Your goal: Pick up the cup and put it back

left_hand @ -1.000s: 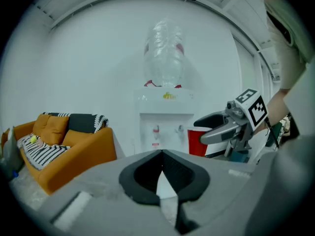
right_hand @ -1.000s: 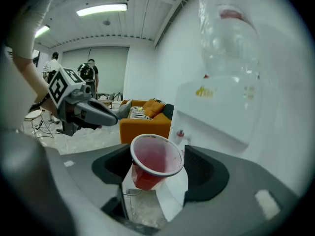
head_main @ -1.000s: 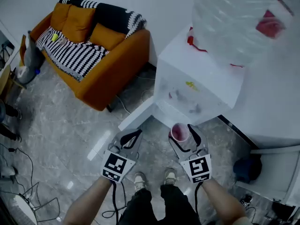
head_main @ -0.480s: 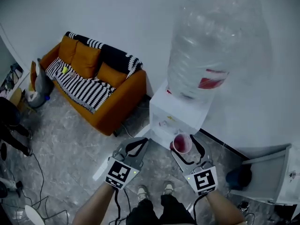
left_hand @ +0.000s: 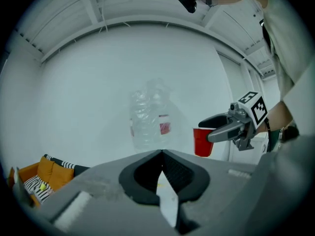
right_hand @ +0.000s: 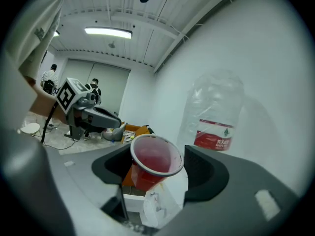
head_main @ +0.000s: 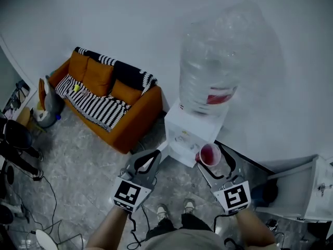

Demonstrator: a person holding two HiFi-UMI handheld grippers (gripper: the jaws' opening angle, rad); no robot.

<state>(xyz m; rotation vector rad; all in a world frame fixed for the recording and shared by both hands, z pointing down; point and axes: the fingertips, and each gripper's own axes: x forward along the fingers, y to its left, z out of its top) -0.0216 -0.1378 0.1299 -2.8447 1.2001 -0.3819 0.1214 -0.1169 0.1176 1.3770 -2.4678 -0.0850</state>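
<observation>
A red plastic cup (head_main: 209, 153) hangs in the air in front of the white water dispenser (head_main: 186, 135), below its big clear bottle (head_main: 216, 61). My right gripper (head_main: 212, 158) is shut on the cup; in the right gripper view the cup (right_hand: 155, 159) sits upright between both pads, rim up and nothing inside, with the bottle (right_hand: 216, 117) behind it. My left gripper (head_main: 148, 158) hovers to the cup's left, shut and holding nothing. From the left gripper view, its jaw tips (left_hand: 161, 152) meet, and the cup (left_hand: 203, 141) shows to the right in the right gripper (left_hand: 205, 130).
An orange sofa (head_main: 112, 100) with a striped blanket stands against the wall to the left. A white cabinet (head_main: 312, 186) is at the right edge. Cables and stands (head_main: 21, 202) lie on the marble floor at left. The person's feet (head_main: 177, 210) are below.
Both grippers have risen together, the cup still in the right one. The head view has pulled up and back, so the dispenser and bottle look smaller and more wall shows.
</observation>
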